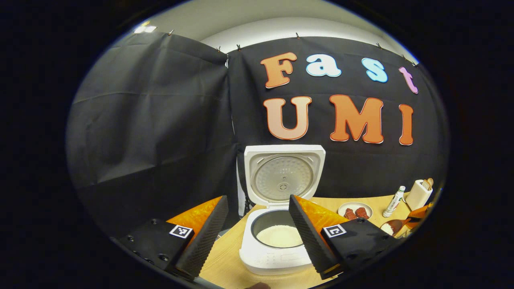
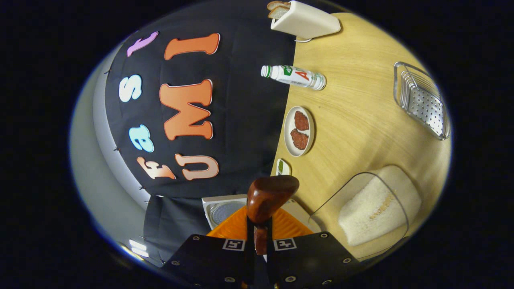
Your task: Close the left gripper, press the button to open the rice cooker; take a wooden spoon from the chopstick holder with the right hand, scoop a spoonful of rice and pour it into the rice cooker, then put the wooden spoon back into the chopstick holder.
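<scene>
The white rice cooker stands open with its lid upright and white rice in the pot. My left gripper is open just in front of it, one finger on each side of the pot, holding nothing. At the right edge a wooden spoon carries white rice, and the right gripper holds it. In the right gripper view my right gripper is shut on the spoon's handle, and the spoon's dark bowl sticks out ahead. The white chopstick holder stands at the back right.
A clear container of rice sits on the wooden table near my right gripper. A plate with red meat pieces, a white bottle and a metal rack stand farther off.
</scene>
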